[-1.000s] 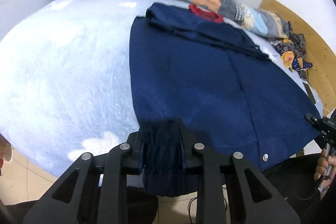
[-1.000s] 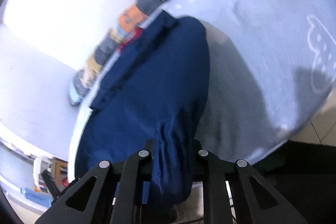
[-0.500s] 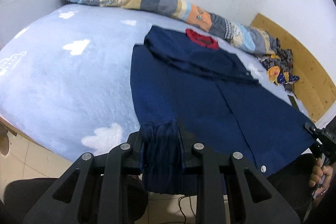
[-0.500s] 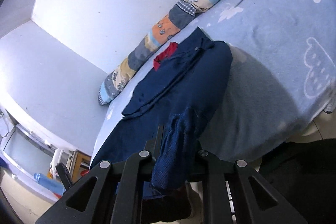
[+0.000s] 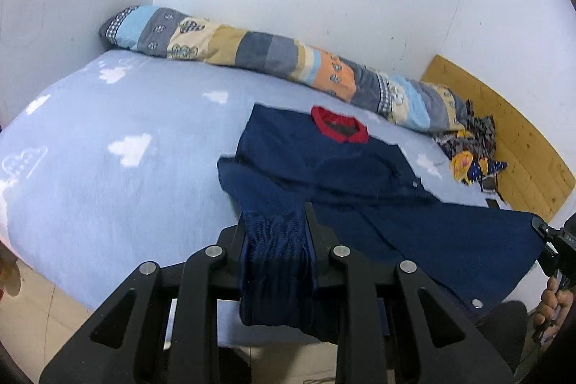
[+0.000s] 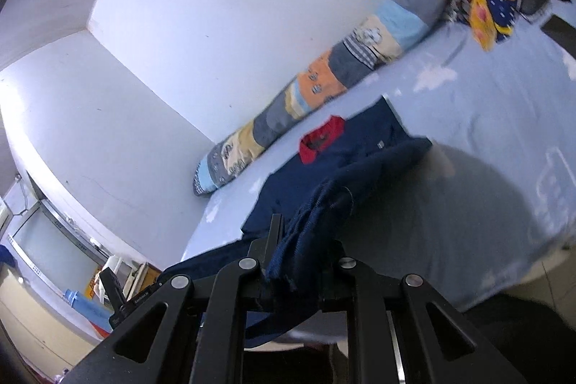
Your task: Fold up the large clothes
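Note:
A navy sweater (image 5: 345, 175) with a red collar (image 5: 338, 126) lies on the light blue bed, collar toward the far wall. Its near hem is lifted off the bed and stretched between both grippers. My left gripper (image 5: 275, 222) is shut on the ribbed hem at one corner, and a bunch of fabric hangs down between its fingers. My right gripper (image 6: 306, 240) is shut on the other hem corner of the sweater (image 6: 345, 164). In the left wrist view the right gripper (image 5: 547, 240) shows at the right edge with a hand under it.
A long patchwork bolster (image 5: 273, 56) lies along the far wall. A pile of patterned cloth (image 5: 471, 153) sits by the wooden headboard (image 5: 511, 132). The blue cloud-print bedspread (image 5: 108, 168) spreads to the left. A cabinet (image 6: 46, 258) stands beyond the bed in the right wrist view.
Both grippers have risen with the sweater's hem in them, lifting the lower part off the bed. The views now tilt up, showing more wall and the red collar.

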`<state>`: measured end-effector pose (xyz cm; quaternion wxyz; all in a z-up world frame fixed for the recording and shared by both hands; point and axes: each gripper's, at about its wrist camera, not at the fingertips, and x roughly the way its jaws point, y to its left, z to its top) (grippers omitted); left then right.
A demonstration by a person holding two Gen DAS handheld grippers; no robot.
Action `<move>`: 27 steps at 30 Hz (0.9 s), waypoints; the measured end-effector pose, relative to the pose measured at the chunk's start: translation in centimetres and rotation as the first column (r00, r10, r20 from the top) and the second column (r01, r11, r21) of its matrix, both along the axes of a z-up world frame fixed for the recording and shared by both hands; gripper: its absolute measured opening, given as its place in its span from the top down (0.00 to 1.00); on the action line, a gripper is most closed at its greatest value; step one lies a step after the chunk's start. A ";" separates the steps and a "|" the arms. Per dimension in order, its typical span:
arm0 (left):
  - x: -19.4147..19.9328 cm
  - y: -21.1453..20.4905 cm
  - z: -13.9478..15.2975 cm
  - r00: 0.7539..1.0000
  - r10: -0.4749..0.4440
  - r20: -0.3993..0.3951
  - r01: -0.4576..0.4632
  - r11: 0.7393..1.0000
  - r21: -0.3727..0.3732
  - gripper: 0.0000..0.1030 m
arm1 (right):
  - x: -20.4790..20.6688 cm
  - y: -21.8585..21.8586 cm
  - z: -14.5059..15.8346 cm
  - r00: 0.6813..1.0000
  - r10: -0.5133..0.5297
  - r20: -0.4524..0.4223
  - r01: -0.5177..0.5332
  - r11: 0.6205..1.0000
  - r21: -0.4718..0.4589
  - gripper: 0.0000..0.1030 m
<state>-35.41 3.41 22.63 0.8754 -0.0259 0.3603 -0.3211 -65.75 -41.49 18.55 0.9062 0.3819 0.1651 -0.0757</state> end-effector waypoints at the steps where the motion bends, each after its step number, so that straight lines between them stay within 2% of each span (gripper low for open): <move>1: 0.5 -0.3 0.4 1.000 0.005 0.004 -0.005 1.000 0.000 0.79 | 0.2 -0.1 0.3 1.000 -0.001 0.006 0.001 1.000 -0.002 0.87; 10: 4.6 -4.0 3.1 0.999 0.010 0.037 -0.010 1.000 -0.007 0.78 | 4.0 -2.5 3.6 0.999 -0.024 0.045 0.026 0.999 -0.035 0.88; 15: 8.2 -6.4 4.3 1.000 0.025 0.016 -0.025 1.000 -0.016 0.78 | 7.0 -4.5 5.5 0.998 -0.037 0.049 0.039 0.998 -0.047 0.88; 21: 13.2 -10.2 4.4 0.999 0.035 -0.001 -0.035 0.999 0.000 0.78 | 12.3 -7.9 7.1 0.998 -0.055 0.032 0.057 0.997 -0.050 0.89; 27: 19.6 -14.2 2.8 0.997 0.064 -0.042 -0.064 0.998 0.019 0.77 | 20.0 -12.1 7.3 0.998 -0.062 -0.010 0.061 0.996 -0.069 0.89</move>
